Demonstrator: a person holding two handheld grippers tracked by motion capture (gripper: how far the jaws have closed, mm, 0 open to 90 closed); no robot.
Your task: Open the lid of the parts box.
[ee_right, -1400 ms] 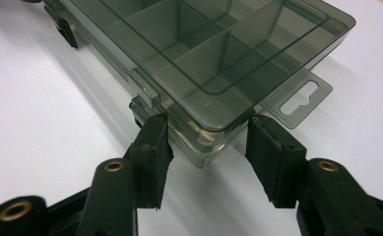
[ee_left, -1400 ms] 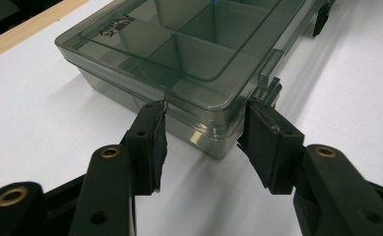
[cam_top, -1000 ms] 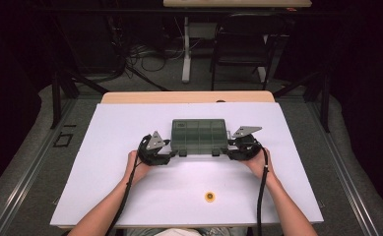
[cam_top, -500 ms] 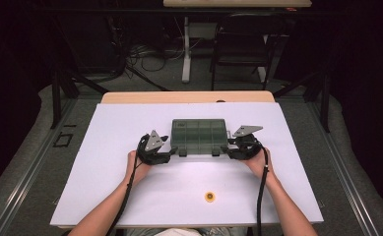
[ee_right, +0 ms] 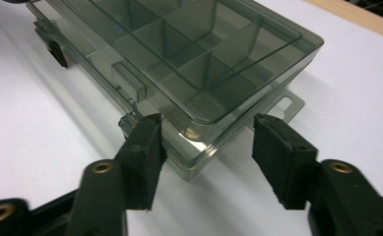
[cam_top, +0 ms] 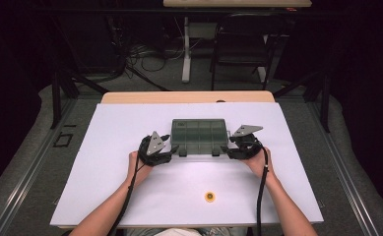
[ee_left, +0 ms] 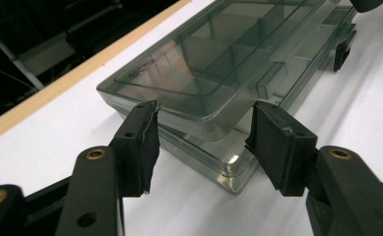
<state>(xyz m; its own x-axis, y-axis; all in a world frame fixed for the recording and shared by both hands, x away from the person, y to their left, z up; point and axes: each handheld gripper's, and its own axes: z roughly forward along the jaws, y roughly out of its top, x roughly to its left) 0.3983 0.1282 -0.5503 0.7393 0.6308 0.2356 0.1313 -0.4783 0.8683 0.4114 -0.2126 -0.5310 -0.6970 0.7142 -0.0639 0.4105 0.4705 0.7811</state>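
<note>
Lying flat on the white desk (cam_top: pixel 130 196), the smoky clear plastic organizer box (cam_top: pixel 199 136) has its lid down over divided compartments, with two dark latches along its near edge. At its near left corner the left claw (ee_left: pixel 201 142) straddles the corner, jaws just narrowed, pads not pressing. At its near right corner the right claw (ee_right: pixel 206 157) does likewise, jaws just widened. A small yellow disc (cam_top: pixel 209 196) lies nearer the person, well apart.
</note>
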